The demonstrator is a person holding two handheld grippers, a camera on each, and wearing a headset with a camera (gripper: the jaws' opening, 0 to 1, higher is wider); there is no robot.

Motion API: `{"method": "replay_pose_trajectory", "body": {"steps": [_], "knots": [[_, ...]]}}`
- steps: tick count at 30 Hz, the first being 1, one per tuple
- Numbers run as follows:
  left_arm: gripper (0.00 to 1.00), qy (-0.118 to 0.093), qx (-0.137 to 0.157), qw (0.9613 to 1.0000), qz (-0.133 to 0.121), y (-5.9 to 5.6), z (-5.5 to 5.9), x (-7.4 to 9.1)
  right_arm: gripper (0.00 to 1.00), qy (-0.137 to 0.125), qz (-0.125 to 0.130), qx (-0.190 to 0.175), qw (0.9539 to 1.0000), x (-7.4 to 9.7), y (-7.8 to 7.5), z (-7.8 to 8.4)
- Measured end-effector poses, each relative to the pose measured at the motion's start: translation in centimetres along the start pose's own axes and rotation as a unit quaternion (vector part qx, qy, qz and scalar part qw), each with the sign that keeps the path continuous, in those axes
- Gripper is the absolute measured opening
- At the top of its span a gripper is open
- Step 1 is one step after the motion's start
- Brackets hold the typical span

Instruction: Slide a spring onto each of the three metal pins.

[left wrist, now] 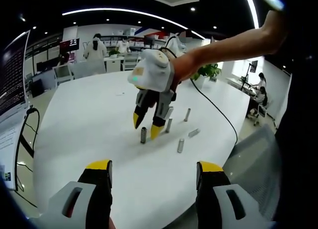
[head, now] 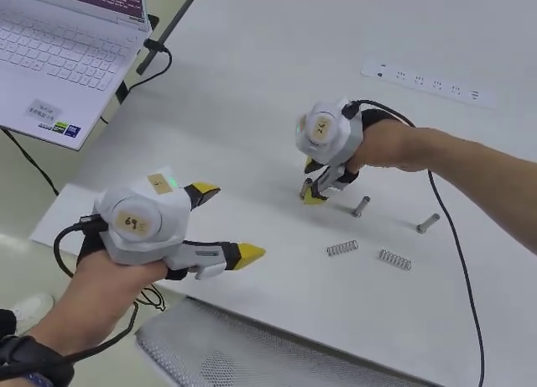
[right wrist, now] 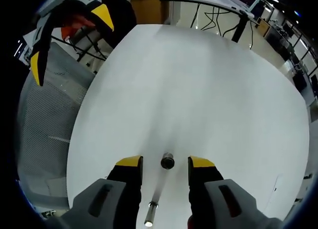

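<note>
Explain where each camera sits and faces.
Head view: on the head, facing down at the white workbench; left gripper and right gripper show, plus forearms.
Left gripper view: faces the right gripper; own open jaws below.
Right gripper view: faces down on an upright grey metal pin between its jaws.
Shared: that pin, in both gripper views.

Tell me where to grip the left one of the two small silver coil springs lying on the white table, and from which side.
Grip that small silver coil spring across its middle coils, coming down from above. It lies flat on the white table, so closing across its long axis is probably best; a centred hold should keep it level.
</note>
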State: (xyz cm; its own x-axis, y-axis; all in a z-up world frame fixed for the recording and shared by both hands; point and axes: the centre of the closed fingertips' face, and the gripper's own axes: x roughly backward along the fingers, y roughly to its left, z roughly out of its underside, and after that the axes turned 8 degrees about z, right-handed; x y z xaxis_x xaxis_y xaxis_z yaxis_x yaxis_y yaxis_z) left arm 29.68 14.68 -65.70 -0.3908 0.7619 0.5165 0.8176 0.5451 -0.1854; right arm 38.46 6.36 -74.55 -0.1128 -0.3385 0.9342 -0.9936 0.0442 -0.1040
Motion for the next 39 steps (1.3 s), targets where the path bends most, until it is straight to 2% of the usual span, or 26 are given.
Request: {"method": "replay_pose_trajectory", "body": {"steps": [17,25,32,39], "knots": [[0.65,0.002,-0.01,0.9999,0.004,-0.2,-0.7,-0.3,0.35,-0.028,0.028,-0.032,0.9987,2.4,-0.9,0.5],[0.65,0.005,-0.016,0.9998,0.006,-0.6,-1.0,-0.4,0.36,-0.058,0.045,-0.07,0.9948,4.0,-1.1,0.7],[0.65,0.006,-0.023,0.9997,0.01,-0.8,-1.5,-0.6,0.36,-0.093,0.062,-0.115,0.987,5.3,-1.2,0.8],[0.65,0.007,-0.029,0.9995,0.014,-1.2,-1.9,-0.9,0.38,-0.136,0.08,-0.168,0.973,6.4,-1.2,1.1]]}}
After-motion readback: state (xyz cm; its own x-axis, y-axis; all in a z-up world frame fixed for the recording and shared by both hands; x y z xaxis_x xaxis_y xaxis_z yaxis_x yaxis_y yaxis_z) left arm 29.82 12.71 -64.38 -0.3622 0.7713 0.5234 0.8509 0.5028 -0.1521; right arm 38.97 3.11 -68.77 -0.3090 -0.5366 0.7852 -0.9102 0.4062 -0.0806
